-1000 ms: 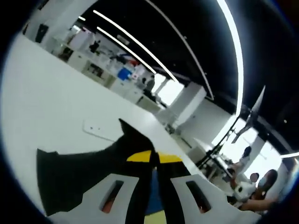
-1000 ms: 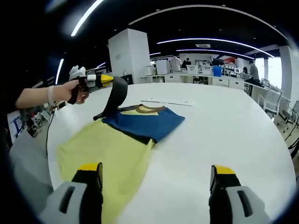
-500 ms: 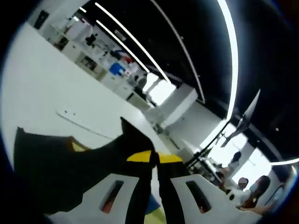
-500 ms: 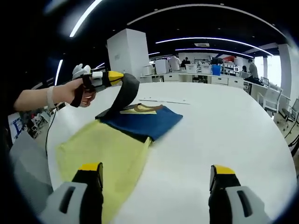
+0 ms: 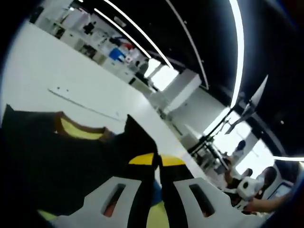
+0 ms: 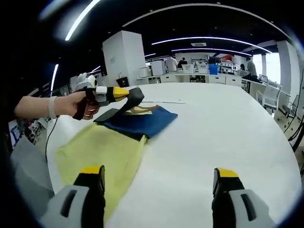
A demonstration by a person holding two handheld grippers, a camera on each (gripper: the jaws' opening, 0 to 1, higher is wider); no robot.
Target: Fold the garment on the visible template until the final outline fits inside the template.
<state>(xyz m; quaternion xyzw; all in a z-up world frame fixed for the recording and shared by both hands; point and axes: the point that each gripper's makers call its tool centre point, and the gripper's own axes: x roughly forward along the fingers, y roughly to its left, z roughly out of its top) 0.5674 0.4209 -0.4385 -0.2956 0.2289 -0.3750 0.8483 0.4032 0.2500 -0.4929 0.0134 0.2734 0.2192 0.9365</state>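
- Round white tabletop [image 6: 228, 137]: carries everything; broad bare stretch ahead of the right claw.
- Pale yellow rectangular template sheet [image 6: 102, 154]: flat, just ahead of the right claw's left jaw and running away from it; its far end passes under the garment.
- Dark blue garment with black trim and a yellow-lined collar [image 6: 142, 121]: lies on the far end of the template, well ahead of the right claw and directly below the left claw. In the left gripper view its dark cloth [image 5: 61, 156] spreads left of the jaws, with the collar [image 5: 78, 129] beyond them.
- Left claw [image 6: 124, 92], held in a gloved hand [image 6: 81, 97]: jaws pressed together on a black flap of the garment, lifted above the rest of the cloth. In its own view, the tips [image 5: 157, 159] meet on that flap.
- Right claw [image 6: 159, 183]: jaws spread wide, gripping nothing, low over the tabletop.
- Step, as I judge it: carrying the lifted flap over the body of the garment to fold it.
- To do it well: keep the pinch firm, sweep low across, lay the flap flat with its edge inside the yellow outline, release only once it rests.
- Right claw could pin the near blue edge so the body does not drag.
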